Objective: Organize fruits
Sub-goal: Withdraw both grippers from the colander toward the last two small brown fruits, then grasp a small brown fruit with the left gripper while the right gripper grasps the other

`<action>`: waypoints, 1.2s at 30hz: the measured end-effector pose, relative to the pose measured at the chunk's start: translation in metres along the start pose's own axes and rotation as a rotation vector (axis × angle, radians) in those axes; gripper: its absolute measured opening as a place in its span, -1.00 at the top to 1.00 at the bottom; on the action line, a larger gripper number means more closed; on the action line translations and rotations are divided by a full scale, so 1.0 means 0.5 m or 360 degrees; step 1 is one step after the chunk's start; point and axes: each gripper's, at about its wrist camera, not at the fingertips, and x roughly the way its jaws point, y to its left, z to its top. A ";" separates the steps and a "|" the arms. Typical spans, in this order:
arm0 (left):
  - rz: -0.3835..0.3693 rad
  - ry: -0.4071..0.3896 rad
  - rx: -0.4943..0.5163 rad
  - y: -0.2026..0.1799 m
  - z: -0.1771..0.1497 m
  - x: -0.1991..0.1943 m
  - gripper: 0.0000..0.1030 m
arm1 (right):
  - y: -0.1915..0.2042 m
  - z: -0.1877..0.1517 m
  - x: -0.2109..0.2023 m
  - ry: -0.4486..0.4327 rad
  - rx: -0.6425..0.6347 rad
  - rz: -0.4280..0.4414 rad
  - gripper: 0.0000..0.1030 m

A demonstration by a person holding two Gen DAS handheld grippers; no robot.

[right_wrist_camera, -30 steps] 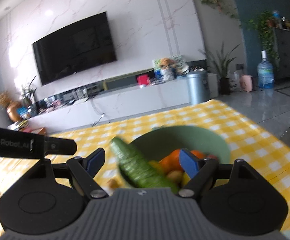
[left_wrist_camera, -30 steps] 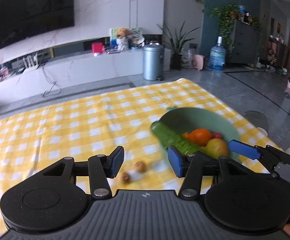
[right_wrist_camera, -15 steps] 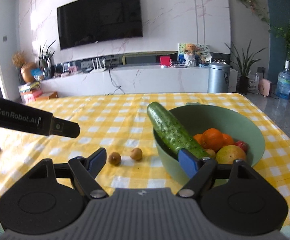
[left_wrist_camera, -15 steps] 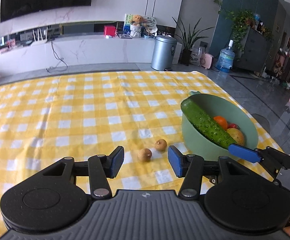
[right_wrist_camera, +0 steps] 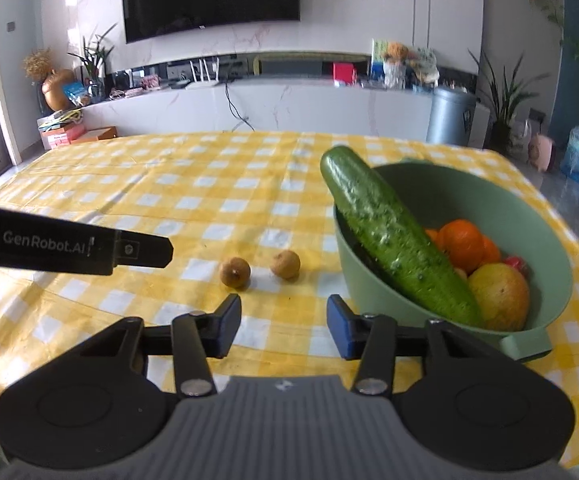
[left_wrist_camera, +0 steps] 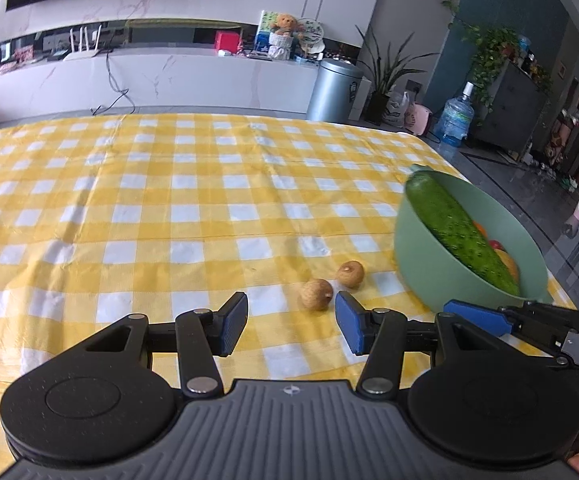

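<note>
Longans [left_wrist_camera: 316, 294] at twelve o'clock are looking light, round, roll-prone; you are holding both grippers [left_wrist_camera: 288, 327] [right_wrist_camera: 283, 325] apart, empty; pinch across the middle gently.

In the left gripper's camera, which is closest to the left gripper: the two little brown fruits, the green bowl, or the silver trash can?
From the left gripper:
1. Nearer brown fruit, just ahead by the right finger.
2. Farther brown fruit, slightly beyond, to the right.
3. Green bowl, at the table's right edge.
4. Silver trash can, across the room.

Counted: two small brown fruits [right_wrist_camera: 234, 272] [right_wrist_camera: 285, 264], one cucumber [right_wrist_camera: 397, 236], one green bowl [right_wrist_camera: 545, 240], two oranges [right_wrist_camera: 462, 243], one yellow fruit [right_wrist_camera: 499, 292].
</note>
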 end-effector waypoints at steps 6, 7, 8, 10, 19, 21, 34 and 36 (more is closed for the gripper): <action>-0.0008 0.0012 -0.0050 0.016 -0.005 0.028 -0.16 | -0.005 0.008 0.040 0.0054 0.0124 -0.0043 0.18; -0.0010 0.0021 -0.0060 0.017 -0.006 0.035 -0.16 | -0.005 0.008 0.045 0.0056 0.0143 -0.0050 0.18; -0.0010 0.0030 -0.0068 0.019 -0.008 0.040 -0.16 | -0.007 0.009 0.050 0.0056 0.0160 -0.0058 0.18; -0.0004 0.0041 -0.0067 0.019 -0.009 0.050 -0.16 | -0.008 0.012 0.060 0.0054 0.0190 -0.0064 0.19; -0.0127 0.0069 -0.0003 -0.010 0.014 0.091 -0.13 | -0.003 0.013 0.091 0.0064 0.0235 -0.0107 0.42; -0.0124 0.0097 0.0016 -0.017 0.015 0.107 -0.05 | -0.004 0.013 0.094 0.0072 0.0245 -0.0110 0.42; -0.0107 0.0138 0.0034 -0.025 0.011 0.139 0.33 | -0.002 0.010 0.108 0.0092 0.0255 -0.0092 0.42; -0.0105 0.0142 0.0050 -0.028 0.010 0.138 0.43 | 0.000 0.010 0.109 0.0089 0.0245 -0.0094 0.42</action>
